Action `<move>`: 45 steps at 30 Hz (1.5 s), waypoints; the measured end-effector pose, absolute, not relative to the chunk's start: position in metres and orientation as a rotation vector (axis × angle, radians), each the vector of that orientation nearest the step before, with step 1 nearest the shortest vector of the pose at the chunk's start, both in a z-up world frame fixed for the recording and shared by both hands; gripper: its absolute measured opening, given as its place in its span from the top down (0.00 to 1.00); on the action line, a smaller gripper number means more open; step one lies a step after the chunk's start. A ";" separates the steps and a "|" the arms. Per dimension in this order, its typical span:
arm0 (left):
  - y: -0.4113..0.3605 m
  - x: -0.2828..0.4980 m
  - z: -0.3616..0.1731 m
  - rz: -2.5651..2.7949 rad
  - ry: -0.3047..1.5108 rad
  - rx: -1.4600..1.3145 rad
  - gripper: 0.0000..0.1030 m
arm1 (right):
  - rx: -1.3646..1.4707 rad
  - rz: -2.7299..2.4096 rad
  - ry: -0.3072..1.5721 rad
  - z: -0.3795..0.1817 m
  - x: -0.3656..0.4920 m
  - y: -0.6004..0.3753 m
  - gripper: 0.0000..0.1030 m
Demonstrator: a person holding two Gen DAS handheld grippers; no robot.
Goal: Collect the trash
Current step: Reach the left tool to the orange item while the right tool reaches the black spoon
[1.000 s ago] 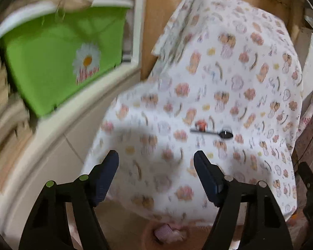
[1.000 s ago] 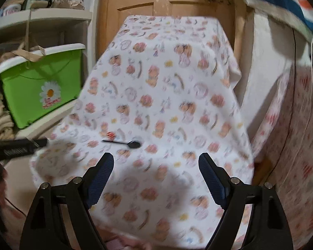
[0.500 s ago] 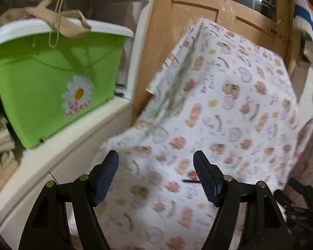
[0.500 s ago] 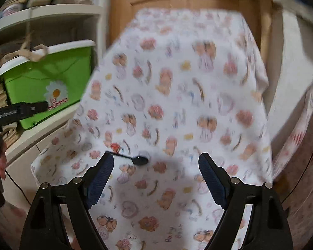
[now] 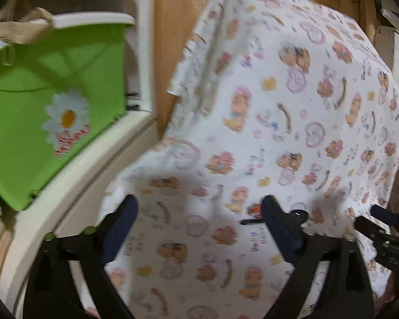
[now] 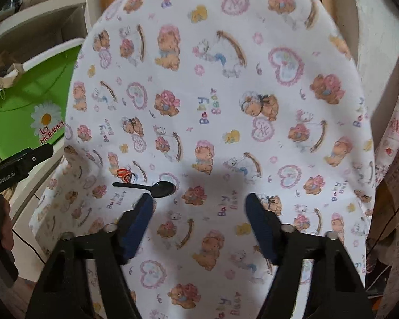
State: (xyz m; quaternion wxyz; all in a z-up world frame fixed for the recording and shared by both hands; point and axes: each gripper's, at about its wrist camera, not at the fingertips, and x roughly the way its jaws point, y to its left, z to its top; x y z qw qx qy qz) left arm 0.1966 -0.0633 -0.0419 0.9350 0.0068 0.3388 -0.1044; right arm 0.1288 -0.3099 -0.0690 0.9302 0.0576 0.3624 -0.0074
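My right gripper (image 6: 198,207) hangs open over the cloth (image 6: 252,85), its left finger tip just beside a black spoon (image 6: 151,187) lying there, with a small red scrap (image 6: 124,173) near the handle. Only this view shows the spoon whole. From my left gripper (image 5: 199,212), also open, the spoon (image 5: 251,221) is half hidden behind a finger; a green bin (image 5: 40,101) sits on the shelf.

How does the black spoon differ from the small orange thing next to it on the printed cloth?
The black spoon is long and thin, with a round glossy bowl; the orange thing is short and looks crumpled. The spoon is plain black, while the orange thing is bright with pale streaks. The spoon lies nearer the right gripper; the orange thing lies just beyond its handle. Both rest on the printed cloth, and no gripper holds either.
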 end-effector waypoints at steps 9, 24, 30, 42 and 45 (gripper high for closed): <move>-0.099 0.224 -0.073 -0.211 0.752 0.044 0.05 | 0.086 -0.032 0.789 -0.080 0.144 -0.302 0.57; -0.142 0.252 -0.114 -0.316 0.873 0.074 0.34 | 0.066 -0.031 0.795 -0.080 0.142 -0.310 0.55; -0.149 0.257 -0.122 -0.384 0.901 0.068 0.71 | 0.063 -0.029 0.799 -0.084 0.142 -0.308 0.43; -0.136 0.237 -0.090 -0.406 0.829 0.010 1.00 | 0.152 -0.052 0.789 -0.082 0.145 -0.320 0.34; -0.132 0.225 -0.081 -0.417 0.814 0.004 1.00 | 0.185 -0.048 0.785 -0.081 0.144 -0.321 0.30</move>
